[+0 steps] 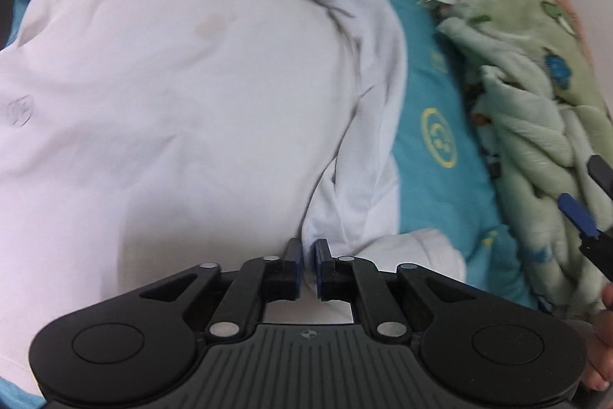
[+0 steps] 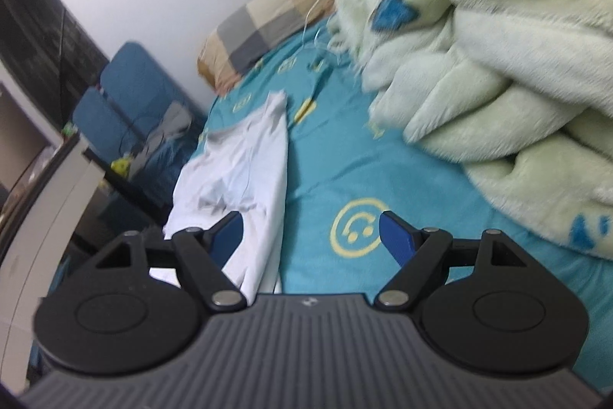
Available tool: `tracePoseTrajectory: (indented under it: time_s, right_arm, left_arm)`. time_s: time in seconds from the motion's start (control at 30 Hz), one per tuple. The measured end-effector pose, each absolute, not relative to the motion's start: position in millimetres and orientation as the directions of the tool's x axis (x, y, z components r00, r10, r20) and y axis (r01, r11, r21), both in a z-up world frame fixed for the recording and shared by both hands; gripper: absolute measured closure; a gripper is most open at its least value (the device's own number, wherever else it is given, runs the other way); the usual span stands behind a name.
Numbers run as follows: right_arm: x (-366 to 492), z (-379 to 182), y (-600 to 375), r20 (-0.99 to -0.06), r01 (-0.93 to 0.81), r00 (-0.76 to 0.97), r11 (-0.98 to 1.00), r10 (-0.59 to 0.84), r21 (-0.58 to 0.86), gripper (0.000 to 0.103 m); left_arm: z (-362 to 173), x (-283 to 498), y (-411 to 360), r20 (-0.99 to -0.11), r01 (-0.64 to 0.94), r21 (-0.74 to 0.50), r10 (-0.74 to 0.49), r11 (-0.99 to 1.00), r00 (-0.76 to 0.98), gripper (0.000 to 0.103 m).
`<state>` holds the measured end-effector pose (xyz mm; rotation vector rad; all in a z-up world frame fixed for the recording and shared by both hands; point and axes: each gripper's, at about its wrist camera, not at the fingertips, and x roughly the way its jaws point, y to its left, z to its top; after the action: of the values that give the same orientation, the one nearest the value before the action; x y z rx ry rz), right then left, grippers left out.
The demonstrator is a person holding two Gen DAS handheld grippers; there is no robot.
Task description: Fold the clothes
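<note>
Left wrist view – left gripper (image 1: 308, 257) clamped on white shirt (image 1: 172, 83) edge; right gripper (image 2: 311, 236) jaws apart, smiley bedsheet (image 2: 352, 156) between them.

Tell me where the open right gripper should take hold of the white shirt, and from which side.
Grip the shirt's long straight edge beside the bare teal sheet, probably coming in low from the sheet side. That edge lies flat and clear of the green blanket. The right gripper hangs open nearby; the left gripper seems shut on the shirt's near edge.
</note>
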<state>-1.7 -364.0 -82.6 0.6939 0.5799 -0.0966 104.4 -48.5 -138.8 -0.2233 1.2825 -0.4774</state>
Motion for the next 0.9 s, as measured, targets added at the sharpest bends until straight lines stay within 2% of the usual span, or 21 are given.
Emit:
tracePoseTrajectory:
  time_s: [0.1,0.17,0.23,0.37,0.43,0.5,0.57,0.6,0.63,0.7,0.77,0.9]
  right_arm:
    - [8.9,-90.8,-353.4,-0.570,0.227,0.798,0.776,0.198,0.588,0.023]
    - [19.6,-98.7,-339.5,-0.616,0.198,0.742,0.793,0.263,0.577,0.023]
    - [31.8,-110.1,-322.6,-0.671,0.181,0.666,0.803,0.325,0.568,0.024]
    - [52.3,-135.7,-303.6,-0.735,0.226,0.540,0.770,0.411,0.597,0.023]
    - [61.3,-148.4,-296.3,-0.750,0.259,0.483,0.744,0.452,0.615,0.023]
    - [63.0,-155.4,-289.6,-0.722,0.258,0.472,0.704,0.506,0.662,0.024]
    - [60.4,-147.5,-276.3,-0.737,0.219,0.488,0.752,0.468,0.622,0.052]
    - [58.2,-140.2,-268.9,-0.747,0.189,0.503,0.789,0.434,0.585,0.077]
    - [52.8,-128.1,-259.1,-0.745,0.124,0.529,0.832,0.406,0.541,0.089]
    - [41.6,-103.9,-238.5,-0.733,-0.006,0.581,0.902,0.355,0.432,0.092]
    - [26.5,-85.3,-202.9,-0.740,-0.183,0.594,0.949,0.315,0.257,0.093]
    - [-5.6,-88.7,-135.8,-0.806,-0.450,0.510,0.892,0.300,0.047,0.094]
  left_arm:
    - [-127.6,103.7,-46.0,-0.837,0.215,-0.448,-0.492,0.868,0.239,0.078]
    - [-116.4,102.2,-40.5,-0.814,0.219,-0.458,-0.505,0.862,0.286,0.062]
    - [-107.4,101.3,-34.0,-0.793,0.215,-0.465,-0.512,0.859,0.331,0.058]
    - [-97.1,102.4,-20.1,-0.769,0.186,-0.477,-0.511,0.859,0.383,0.058]
    - [-93.3,103.1,-15.1,-0.754,0.174,-0.496,-0.521,0.851,0.400,0.058]
    - [-90.1,103.6,-9.3,-0.741,0.161,-0.509,-0.525,0.846,0.418,0.058]
    - [-87.0,104.4,-2.3,-0.730,0.150,-0.520,-0.529,0.841,0.434,0.058]
    - [-85.7,103.7,2.8,-0.724,0.144,-0.525,-0.529,0.839,0.442,0.058]
    - [-84.2,103.1,7.6,-0.717,0.139,-0.532,-0.532,0.835,0.451,0.058]
    - [-80.2,101.7,16.4,-0.699,0.128,-0.553,-0.542,0.823,0.467,0.058]
    - [-75.0,100.1,23.1,-0.682,0.127,-0.567,-0.550,0.814,0.481,0.058]
    - [-66.1,96.6,30.5,-0.669,0.141,-0.559,-0.545,0.817,0.505,0.058]
